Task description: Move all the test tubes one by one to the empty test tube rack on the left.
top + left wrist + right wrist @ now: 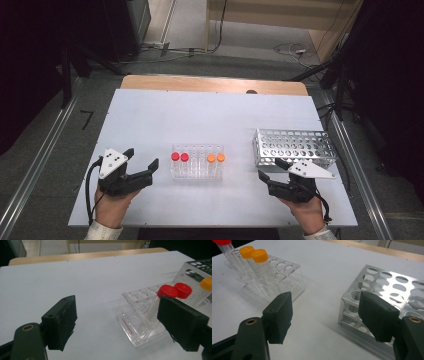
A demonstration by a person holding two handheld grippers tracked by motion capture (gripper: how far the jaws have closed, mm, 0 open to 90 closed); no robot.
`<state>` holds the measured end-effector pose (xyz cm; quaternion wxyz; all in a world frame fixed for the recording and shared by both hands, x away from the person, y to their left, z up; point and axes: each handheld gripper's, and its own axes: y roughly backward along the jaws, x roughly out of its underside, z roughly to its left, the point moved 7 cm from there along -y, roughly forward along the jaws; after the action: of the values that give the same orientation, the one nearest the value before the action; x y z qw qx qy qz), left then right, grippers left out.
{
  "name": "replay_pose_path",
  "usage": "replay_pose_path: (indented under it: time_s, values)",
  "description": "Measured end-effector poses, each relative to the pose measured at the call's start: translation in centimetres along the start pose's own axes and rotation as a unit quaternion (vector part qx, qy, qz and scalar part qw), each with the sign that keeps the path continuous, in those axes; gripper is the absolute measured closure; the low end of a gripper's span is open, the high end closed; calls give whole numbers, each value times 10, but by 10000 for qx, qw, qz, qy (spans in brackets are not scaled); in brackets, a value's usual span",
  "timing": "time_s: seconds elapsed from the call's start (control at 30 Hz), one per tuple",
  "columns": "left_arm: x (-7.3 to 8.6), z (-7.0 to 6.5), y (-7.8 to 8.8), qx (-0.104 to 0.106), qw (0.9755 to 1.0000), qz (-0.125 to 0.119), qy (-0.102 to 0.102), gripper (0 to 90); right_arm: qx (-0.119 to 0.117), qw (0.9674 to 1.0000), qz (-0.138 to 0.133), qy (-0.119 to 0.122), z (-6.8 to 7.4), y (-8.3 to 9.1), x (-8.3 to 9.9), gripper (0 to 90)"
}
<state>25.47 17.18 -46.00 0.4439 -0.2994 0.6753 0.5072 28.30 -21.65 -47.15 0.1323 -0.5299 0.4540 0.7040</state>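
White tabletop lies under me, both my left gripper (144,159) and right gripper (269,168) gaping empty, and my left one could clip the red-capped tubes (174,290) just ahead and tip their clear rack (140,322)

Cables (292,50) on floor behind table, black stands (75,60) both sides.

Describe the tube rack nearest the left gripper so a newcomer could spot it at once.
On the white table, look to the middle of the near half, between the two hand-held grippers. There stands the clear plastic rack, holding two red-capped tubes and two orange-capped tubes. Unlike the metal rack to its right, it is see-through and loaded.
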Motion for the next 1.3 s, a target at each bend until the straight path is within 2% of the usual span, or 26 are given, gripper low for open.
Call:
replay_pose_path:
  time_s: [0.3,0.5,1.3]
  values:
    - [7,10,2,-151,9999,30,69,159,150,9998,-49,-112,-13,11,4,261]
    - [11,11,4,-188,9998,18,76,158,253,9995,-51,-182,-22,18,9,261]
    - [19,25,13,-382,9991,4,166,157,623,9977,-49,-251,-48,35,24,255]
